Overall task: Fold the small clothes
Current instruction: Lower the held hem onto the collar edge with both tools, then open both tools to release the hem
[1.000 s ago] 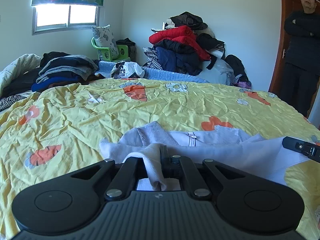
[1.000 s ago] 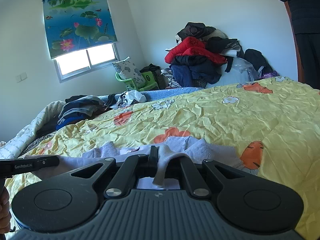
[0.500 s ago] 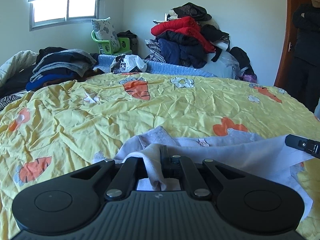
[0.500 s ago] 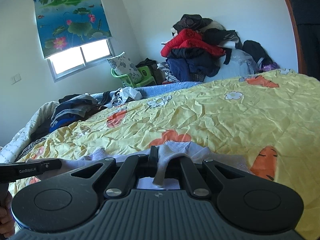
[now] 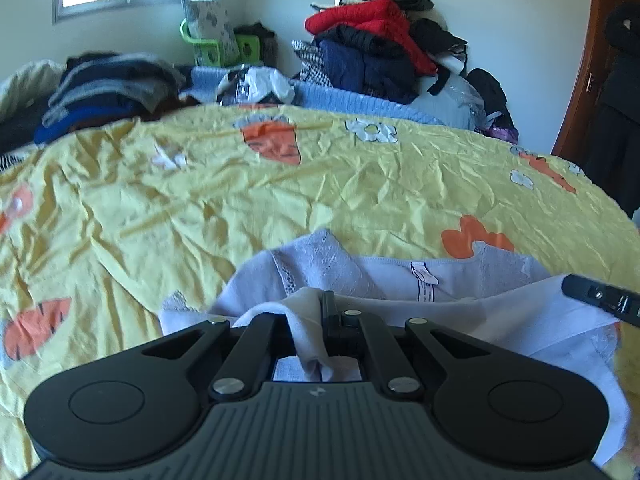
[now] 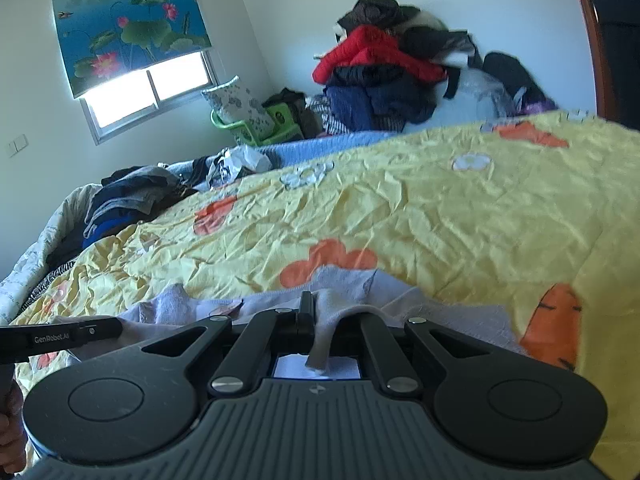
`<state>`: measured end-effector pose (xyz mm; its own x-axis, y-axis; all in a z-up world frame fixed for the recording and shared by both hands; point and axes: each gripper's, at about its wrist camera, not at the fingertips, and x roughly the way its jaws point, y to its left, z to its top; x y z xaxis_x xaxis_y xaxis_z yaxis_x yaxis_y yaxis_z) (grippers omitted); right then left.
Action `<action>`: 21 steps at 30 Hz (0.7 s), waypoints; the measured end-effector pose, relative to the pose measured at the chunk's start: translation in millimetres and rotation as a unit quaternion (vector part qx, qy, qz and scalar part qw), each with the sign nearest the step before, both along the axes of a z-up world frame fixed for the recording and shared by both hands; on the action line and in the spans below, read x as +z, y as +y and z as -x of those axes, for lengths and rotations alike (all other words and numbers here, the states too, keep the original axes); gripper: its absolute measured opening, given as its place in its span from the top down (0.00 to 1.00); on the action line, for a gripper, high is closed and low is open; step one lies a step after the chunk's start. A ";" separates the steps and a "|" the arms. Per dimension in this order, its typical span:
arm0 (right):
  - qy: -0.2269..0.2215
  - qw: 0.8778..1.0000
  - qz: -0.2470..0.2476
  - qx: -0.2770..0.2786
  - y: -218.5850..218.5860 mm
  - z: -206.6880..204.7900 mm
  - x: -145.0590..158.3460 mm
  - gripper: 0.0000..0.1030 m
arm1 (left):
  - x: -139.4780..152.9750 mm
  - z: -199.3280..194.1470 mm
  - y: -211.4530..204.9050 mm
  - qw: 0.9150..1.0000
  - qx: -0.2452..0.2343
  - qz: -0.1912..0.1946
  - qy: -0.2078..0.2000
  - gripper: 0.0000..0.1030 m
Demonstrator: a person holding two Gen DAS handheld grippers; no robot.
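Left wrist view: the left gripper is clamped on a near edge of the pale lilac garment; the right gripper likewise pinches its edge. The garment lies on the yellow bedspread, probably partly lifted. Carry both edges forward evenly, keeping the fabric taut.

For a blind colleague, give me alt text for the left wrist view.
The left gripper is shut on a pale lilac garment spread over a yellow carrot-print bedsheet. The right gripper's tip shows at right; piled clothes behind.
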<state>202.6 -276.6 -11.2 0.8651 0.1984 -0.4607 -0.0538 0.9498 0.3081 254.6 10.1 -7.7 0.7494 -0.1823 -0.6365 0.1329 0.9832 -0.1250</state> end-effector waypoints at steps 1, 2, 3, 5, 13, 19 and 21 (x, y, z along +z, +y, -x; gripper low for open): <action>0.005 1.000 -0.006 0.001 -1.0 -2.3 -1.6 0.90 | -0.2 -2.4 2.8 1.000 0.001 0.010 0.006 0.97; 0.010 1.000 -0.011 0.002 -2.2 -4.6 -2.8 0.85 | 0.3 -4.6 5.1 1.000 0.001 0.019 0.011 0.97; 0.018 1.000 -0.021 0.006 -3.9 -7.5 -3.9 0.85 | 1.0 -7.1 7.7 0.999 0.001 0.028 0.017 0.97; 0.032 0.998 -0.048 0.012 -8.2 -12.5 -5.5 0.74 | 2.5 -12.8 12.1 0.998 0.002 0.052 0.033 0.97; 0.094 0.974 -0.203 0.035 -36.7 -47.7 -9.5 0.56 | -2.1 -45.7 44.3 0.973 0.026 0.191 0.124 0.96; 0.116 0.938 -0.328 0.001 -64.4 -70.4 -25.0 0.52 | -18.8 -59.2 72.1 0.932 0.067 0.311 0.177 0.95; 0.119 0.918 -0.379 -0.013 -73.1 -73.0 -34.4 0.44 | -25.2 -61.7 80.0 0.917 0.079 0.340 0.193 0.95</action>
